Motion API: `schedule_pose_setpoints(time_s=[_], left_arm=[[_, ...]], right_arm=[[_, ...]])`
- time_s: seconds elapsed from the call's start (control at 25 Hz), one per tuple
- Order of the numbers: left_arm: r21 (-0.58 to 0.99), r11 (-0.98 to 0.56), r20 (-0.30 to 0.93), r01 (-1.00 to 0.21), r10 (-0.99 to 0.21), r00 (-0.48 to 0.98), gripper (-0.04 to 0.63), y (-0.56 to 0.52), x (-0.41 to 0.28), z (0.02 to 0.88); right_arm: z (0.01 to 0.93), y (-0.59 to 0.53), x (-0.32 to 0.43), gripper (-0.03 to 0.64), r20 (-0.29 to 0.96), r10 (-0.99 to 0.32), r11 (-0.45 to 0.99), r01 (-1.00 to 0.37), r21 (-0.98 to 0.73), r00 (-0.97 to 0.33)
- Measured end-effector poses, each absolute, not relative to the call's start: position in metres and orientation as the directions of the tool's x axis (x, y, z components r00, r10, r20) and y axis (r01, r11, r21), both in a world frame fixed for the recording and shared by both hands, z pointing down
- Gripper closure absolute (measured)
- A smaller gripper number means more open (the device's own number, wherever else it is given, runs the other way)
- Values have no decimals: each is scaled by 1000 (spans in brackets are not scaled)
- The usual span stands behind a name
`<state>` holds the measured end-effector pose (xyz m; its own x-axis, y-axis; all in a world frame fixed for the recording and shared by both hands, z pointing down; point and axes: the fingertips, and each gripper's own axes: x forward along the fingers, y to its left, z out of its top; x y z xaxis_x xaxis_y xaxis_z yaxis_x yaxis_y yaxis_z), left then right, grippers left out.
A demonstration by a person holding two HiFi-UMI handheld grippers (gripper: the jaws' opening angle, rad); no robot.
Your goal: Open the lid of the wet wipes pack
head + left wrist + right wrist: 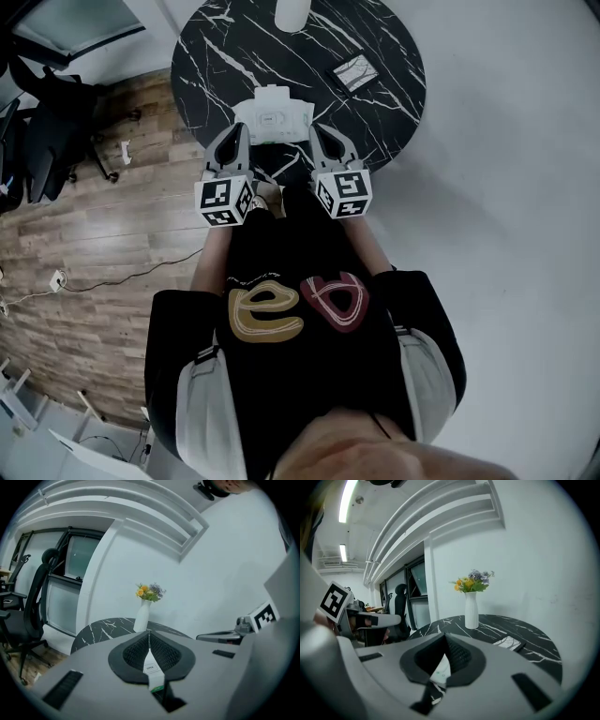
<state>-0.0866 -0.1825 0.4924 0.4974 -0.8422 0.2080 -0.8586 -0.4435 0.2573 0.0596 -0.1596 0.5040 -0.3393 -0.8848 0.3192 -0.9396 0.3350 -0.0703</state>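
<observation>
Wet wipes pack (272,120), white and flat in the head view, lies at the bench's (375,47) near rim, opposite the vase (292,11), with open floor (506,187) around. Left gripper view: left tongs (149,641) pinch the lid tab (150,666) marked OPEN. Right gripper view: right tongs (446,644) are pressed together on the pack's edge.

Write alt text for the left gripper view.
The left gripper is shut on a white tab printed OPEN. Behind it a white vase of flowers stands on a black marble table; the right gripper shows at right.
</observation>
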Motion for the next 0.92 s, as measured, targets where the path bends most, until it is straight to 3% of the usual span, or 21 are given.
schedule_pose_setpoints(time_s=[0.92], left_arm=[[214, -482, 233, -850, -820, 524, 571, -177, -73, 497]], right_arm=[[503, -160, 58, 607, 319, -881, 356, -934, -39, -349]])
